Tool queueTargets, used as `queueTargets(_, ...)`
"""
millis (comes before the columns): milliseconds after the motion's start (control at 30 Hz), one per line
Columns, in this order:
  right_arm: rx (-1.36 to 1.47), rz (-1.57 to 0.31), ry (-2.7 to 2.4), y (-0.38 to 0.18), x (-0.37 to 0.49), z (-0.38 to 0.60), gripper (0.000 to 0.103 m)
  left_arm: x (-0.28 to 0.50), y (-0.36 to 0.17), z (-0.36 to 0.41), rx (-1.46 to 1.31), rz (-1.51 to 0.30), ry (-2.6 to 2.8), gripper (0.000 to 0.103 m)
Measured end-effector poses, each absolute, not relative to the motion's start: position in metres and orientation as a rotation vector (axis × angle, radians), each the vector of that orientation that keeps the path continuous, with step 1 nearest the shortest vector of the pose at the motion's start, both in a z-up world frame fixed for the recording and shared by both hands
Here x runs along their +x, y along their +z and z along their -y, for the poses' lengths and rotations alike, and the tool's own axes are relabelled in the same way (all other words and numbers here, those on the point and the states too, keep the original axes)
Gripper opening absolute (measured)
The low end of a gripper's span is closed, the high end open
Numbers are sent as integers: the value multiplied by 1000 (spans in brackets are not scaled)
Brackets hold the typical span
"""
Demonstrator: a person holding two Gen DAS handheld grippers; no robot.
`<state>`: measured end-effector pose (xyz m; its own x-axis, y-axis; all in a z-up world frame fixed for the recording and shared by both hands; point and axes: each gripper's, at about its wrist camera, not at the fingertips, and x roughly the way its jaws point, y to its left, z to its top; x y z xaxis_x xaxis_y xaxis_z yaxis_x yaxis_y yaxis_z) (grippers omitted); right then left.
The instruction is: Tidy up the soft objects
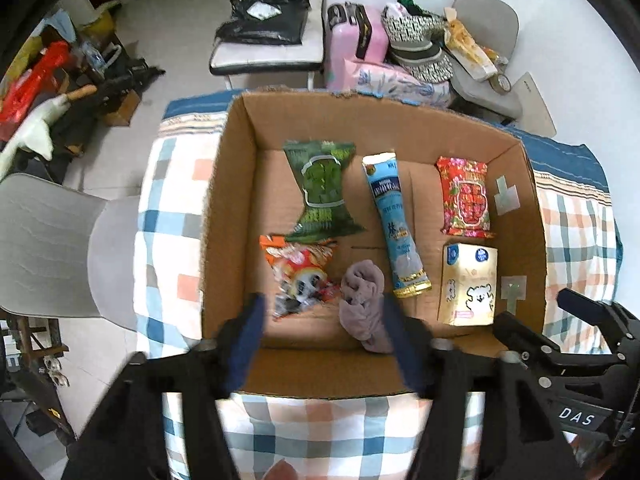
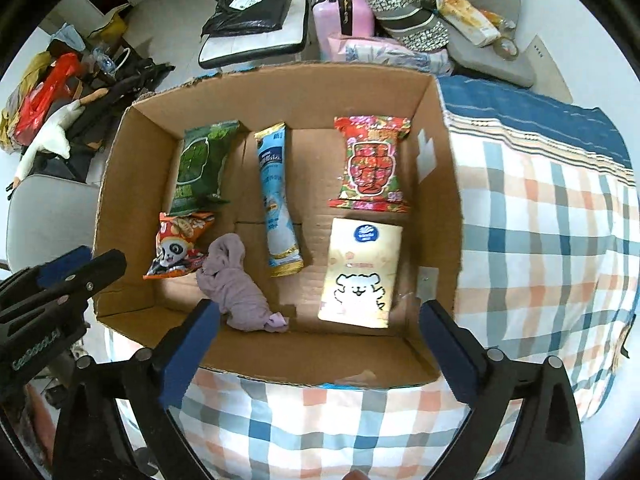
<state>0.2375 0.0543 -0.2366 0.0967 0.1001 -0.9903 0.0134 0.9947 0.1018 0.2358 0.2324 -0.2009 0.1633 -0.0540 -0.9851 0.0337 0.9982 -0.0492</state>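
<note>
An open cardboard box (image 1: 236,184) (image 2: 120,184) stands on a plaid-covered table. Inside lie a green snack bag (image 1: 322,188) (image 2: 202,164), an orange panda snack bag (image 1: 298,272) (image 2: 178,246), a crumpled mauve cloth (image 1: 362,300) (image 2: 234,284), a light-blue tube pack (image 1: 396,224) (image 2: 276,200), a red flowered pack (image 1: 466,198) (image 2: 372,164) and a cream tissue pack (image 1: 468,284) (image 2: 362,272). My left gripper (image 1: 324,316) is open and empty above the box's near edge, over the cloth. My right gripper (image 2: 320,320) is open and empty above the near wall.
The plaid cloth (image 1: 176,216) (image 2: 540,220) covers the table around the box. A grey chair (image 1: 52,248) stands left. Behind are a white chair with black bags (image 1: 264,20), a pink suitcase (image 1: 354,36) and piled bags. Floor clutter lies far left.
</note>
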Motion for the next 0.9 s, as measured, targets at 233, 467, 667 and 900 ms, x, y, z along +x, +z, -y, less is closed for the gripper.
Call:
queueTargets(233,84,-1448,34,-228,231,-49,102,228,-189,-229,14,-1349,-30,88)
queueTargets(467,71,-1407,23,-209,220,-46,102,216,-164,-226,-2,-1294,-23,88)
queueTargets(667,76,-1323,23,-164,198,-40,102,191,-118,-223,-11,-1208,-14,88)
queueTargets(900,94,-1201,28,-100,151,-29,102,145,-62,-217,-11,-1107,-17,88)
